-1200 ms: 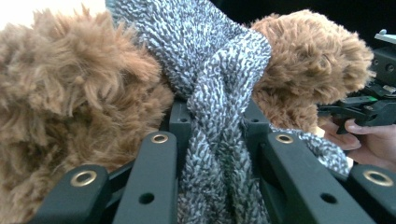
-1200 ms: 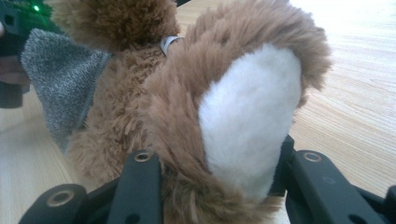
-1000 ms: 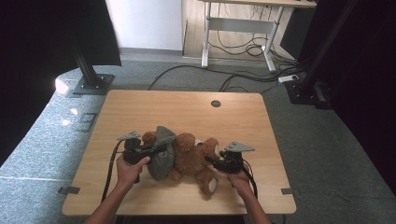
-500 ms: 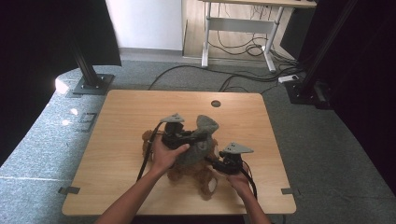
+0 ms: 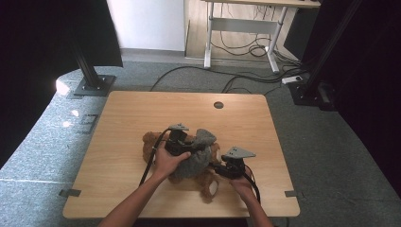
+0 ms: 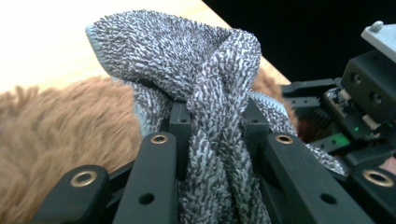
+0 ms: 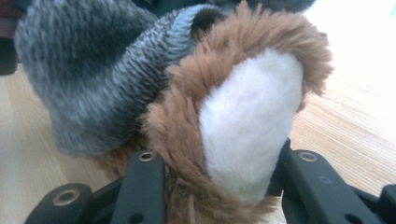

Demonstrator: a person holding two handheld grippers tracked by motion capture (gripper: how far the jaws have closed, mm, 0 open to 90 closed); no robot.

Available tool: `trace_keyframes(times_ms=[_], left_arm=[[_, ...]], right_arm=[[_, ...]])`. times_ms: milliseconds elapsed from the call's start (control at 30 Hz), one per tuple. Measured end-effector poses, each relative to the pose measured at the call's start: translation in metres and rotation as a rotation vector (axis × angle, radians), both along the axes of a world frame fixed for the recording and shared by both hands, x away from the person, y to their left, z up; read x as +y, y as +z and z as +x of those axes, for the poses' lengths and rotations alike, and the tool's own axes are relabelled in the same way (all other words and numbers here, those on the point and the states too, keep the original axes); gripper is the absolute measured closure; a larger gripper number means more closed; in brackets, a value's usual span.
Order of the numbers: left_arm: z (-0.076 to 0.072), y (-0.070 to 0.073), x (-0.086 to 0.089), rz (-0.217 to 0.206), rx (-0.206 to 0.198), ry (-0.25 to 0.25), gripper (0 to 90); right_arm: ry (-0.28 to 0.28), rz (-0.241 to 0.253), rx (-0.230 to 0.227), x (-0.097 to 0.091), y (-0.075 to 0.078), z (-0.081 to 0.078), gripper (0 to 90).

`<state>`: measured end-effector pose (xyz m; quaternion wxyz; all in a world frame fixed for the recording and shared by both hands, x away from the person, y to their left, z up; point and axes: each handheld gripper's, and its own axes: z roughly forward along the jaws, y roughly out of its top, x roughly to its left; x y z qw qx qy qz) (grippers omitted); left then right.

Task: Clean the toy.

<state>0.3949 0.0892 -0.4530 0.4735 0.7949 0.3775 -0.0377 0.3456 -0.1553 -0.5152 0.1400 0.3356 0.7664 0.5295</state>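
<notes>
Two grips engaged: left gripper (image 5: pixel 201 145) clamped on grey knit garment (image 6: pixel 205 84), bunched between jaws over teddy bear (image 5: pixel 201 177) mid-table (image 5: pixel 142 109); right gripper (image 7: pixel 219 186) pinching white-soled foot (image 7: pixel 247 126). Garment lying left of right gripper, nearer left hand.

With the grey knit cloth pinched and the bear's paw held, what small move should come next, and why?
Probably draw the left tongs further across the bear. They are shut on the grey knit cloth, which drapes the brown body, while the right tongs clamp the white-soled paw to steady it.
</notes>
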Motion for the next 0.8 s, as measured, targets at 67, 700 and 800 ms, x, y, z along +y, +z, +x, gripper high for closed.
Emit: trace_keyframes(times_ms=[67,700,800], left_arm=[[0.000,0.001,0.012,-0.023,0.007,0.011,72.5],[0.003,0.013,0.108,-0.088,-0.015,0.197,72.0],[-0.004,0.020,0.085,-0.083,-0.039,0.138,71.9]], right_arm=[[0.004,0.001,-0.001,0.001,0.000,0.000,62.6],[-0.009,0.010,0.004,-0.004,-0.001,0.002,63.7],[-0.003,0.006,0.004,-0.004,-0.001,0.002,63.7]])
